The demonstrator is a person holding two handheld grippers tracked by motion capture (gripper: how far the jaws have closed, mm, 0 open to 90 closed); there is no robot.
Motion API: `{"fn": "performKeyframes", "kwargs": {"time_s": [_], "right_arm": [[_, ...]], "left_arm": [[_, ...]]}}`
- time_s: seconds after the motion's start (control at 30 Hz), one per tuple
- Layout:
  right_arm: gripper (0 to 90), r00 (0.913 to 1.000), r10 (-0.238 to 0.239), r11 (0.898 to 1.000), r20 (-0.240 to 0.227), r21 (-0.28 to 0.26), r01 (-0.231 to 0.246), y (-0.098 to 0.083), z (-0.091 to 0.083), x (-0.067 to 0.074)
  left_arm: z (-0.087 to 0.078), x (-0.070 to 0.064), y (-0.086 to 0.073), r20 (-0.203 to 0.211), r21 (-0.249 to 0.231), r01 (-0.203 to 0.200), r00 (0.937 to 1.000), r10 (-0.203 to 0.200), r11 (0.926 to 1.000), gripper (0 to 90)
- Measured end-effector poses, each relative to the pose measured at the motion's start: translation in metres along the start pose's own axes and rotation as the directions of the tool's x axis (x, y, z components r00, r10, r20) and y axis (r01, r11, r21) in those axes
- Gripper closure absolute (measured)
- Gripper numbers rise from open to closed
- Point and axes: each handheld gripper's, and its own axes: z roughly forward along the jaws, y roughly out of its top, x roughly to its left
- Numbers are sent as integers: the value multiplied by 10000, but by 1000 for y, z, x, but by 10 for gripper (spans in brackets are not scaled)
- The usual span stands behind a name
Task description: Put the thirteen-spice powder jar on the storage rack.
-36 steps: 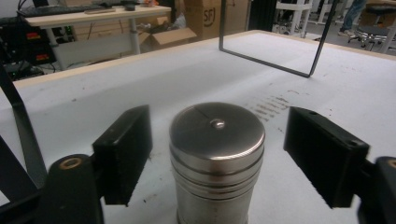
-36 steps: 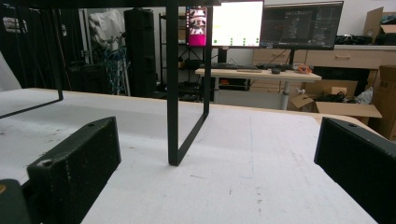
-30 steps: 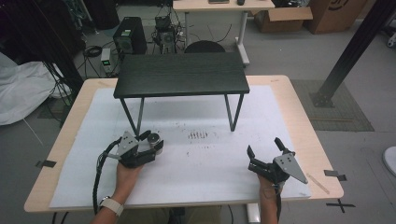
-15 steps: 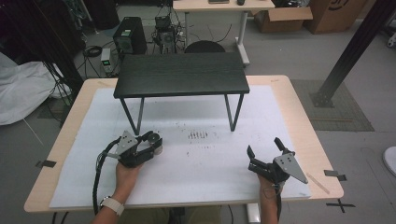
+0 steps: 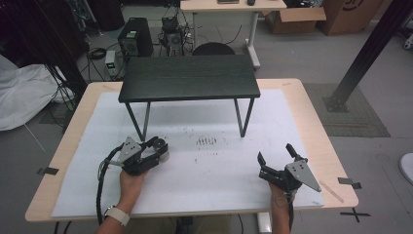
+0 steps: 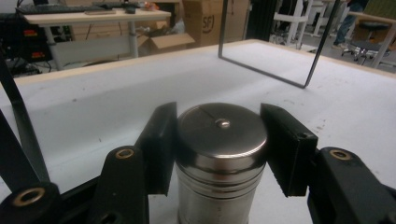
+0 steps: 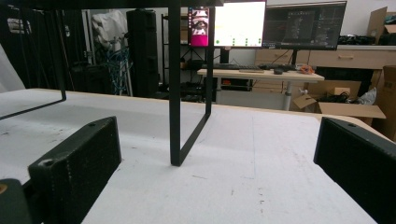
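A shiny metal canister with a flat lid stands upright on the white sheet. My left gripper is shut on it, its black pads pressing on both sides just under the lid. In the high view the left gripper lies at the front left of the table, with the canister at its tip. My right gripper rests at the front right, open, with nothing between its fingers. In its own view the right gripper has its jaws wide apart over bare sheet.
A small black table on thin metal legs stands across the back of the white sheet. One leg frame is just ahead of my right gripper. Dark smudges mark the sheet's middle. Desks, boxes and cables lie beyond.
The left jaws have drawn in onto the canister. Both hands have stayed where they were.
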Motion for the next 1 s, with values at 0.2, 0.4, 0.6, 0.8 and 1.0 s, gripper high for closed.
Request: {"fn": "performKeyframes", "kwargs": {"time_s": [0.2,0.4,0.6,0.8,1.0], "right_arm": [[4,10000,-2,10000,-3,0,2,0,0,0],[3,10000,0,10000,-41,-7,0,0,0,0],[1,10000,7,10000,-51,-10,-7,0,0,0],[1,10000,10,10000,-54,9,-10,0,0,0],[1,10000,8,10000,-50,43,-7,0,0,0]], "left_arm": [[-9,1,8,-10,-200,97,10000,-97,9998,491],[-17,0,20,-43,-259,18,10000,-19,9997,491],[-25,-2,36,-39,-297,-198,9998,197,9994,491],[-31,-5,52,59,-460,-171,9998,174,9988,491],[-33,-6,63,131,-501,-309,9994,316,9983,491]]}}
